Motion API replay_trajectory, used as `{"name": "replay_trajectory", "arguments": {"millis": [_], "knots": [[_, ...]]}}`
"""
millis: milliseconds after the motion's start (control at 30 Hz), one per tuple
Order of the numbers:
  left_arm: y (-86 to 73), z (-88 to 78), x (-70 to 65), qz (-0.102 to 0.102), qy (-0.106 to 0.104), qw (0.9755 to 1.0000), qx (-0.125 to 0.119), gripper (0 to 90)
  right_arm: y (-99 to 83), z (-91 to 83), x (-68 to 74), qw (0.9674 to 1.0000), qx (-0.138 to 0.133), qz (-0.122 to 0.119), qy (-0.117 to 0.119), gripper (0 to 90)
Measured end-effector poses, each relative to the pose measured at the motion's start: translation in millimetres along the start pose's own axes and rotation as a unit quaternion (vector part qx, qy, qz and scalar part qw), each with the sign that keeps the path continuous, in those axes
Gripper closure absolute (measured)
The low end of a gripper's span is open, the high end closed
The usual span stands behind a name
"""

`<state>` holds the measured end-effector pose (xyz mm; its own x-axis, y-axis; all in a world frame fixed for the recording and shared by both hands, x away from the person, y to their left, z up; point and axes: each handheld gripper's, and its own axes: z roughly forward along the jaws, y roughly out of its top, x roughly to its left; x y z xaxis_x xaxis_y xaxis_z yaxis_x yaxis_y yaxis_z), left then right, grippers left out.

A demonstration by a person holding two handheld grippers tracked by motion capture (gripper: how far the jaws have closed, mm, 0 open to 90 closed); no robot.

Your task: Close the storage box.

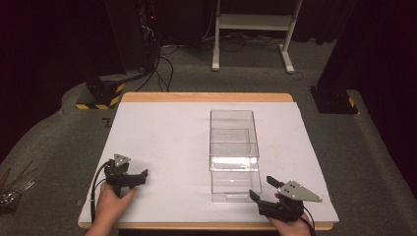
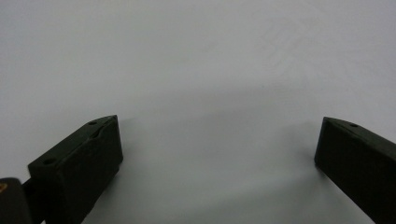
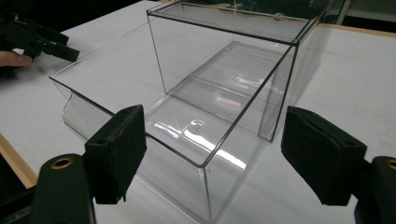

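White table cover (image 1: 162, 132), grey carpet (image 1: 64, 142) around.

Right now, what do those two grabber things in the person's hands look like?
Each hand holds a black tool. The left tool has a small grey three-cornered plate on top and a black cable trailing back from it. The right tool carries a bigger grey plate with little holes. Close up, their jaws are chunky black blocks with flat faces. No sleeves show.
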<state>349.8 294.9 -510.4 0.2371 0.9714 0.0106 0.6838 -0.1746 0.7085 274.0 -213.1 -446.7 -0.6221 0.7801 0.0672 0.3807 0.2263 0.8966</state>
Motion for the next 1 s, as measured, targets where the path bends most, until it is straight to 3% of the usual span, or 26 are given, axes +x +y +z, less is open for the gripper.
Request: {"name": "replay_trajectory", "arguments": {"millis": [300,633,1000], "knots": [[0.0,0.0,0.0,0.0,0.0,1.0,0.0,1.2,-1.9,-1.8,0.4,1.0,-0.008,-0.003,-0.002,24.1],[0.0,0.0,-0.1,0.0,0.0,1.0,0.0,1.2,-13.3,2.0,4.8,0.9995,0.024,-0.018,-0.003,24.6],[0.0,0.0,0.0,0.0,0.0,1.0,0.0,1.2,-11.5,10.4,6.0,0.9995,0.025,-0.013,-0.016,24.2]]}}
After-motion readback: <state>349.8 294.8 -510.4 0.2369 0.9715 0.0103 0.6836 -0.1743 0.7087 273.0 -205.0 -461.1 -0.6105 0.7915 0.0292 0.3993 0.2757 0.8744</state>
